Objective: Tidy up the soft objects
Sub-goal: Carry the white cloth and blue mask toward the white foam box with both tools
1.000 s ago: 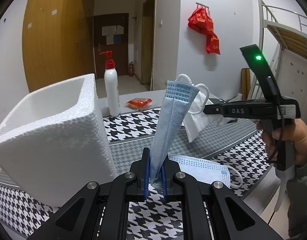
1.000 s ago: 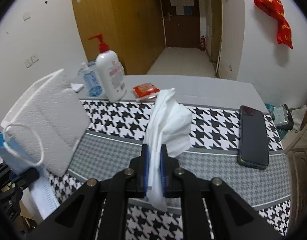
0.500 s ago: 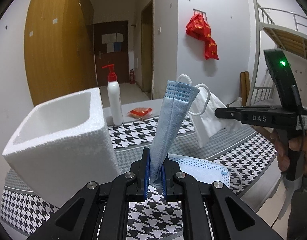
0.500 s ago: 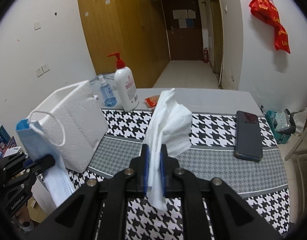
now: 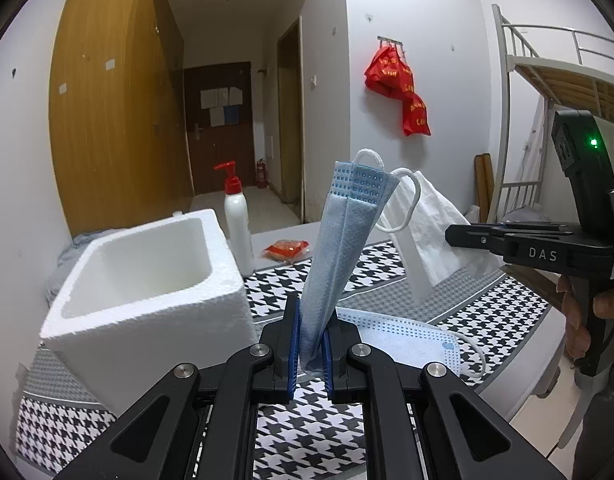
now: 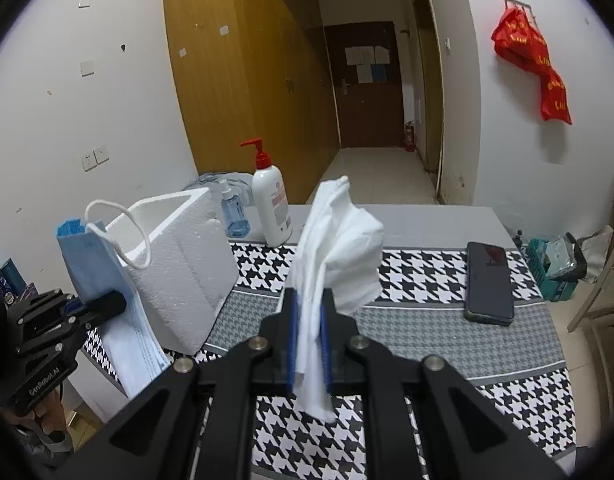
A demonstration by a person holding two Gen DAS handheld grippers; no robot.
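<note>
Left hand-held gripper (image 5: 310, 354), lower centre of the left wrist view: jaws closed on a folded blue face mask (image 5: 341, 240), which stands upright with its white ear loops at the top. Right hand-held gripper (image 6: 309, 350), lower centre of the right wrist view: jaws closed on a crumpled white tissue (image 6: 339, 252), which rises above the fingers and hangs a little below them. Second face mask (image 5: 403, 338), flat on the counter (image 5: 507, 304) just behind the left fingers. White foam box (image 5: 147, 280), open-topped, left of frame on the houndstooth cloth. White pump bottle (image 6: 271, 204) with red head, upright behind the box; small blue spray bottle (image 6: 231, 214) beside it. Red packet (image 5: 286, 249), centre of frame. Black phone (image 6: 489, 282), right of frame, flat on the cloth.
</note>
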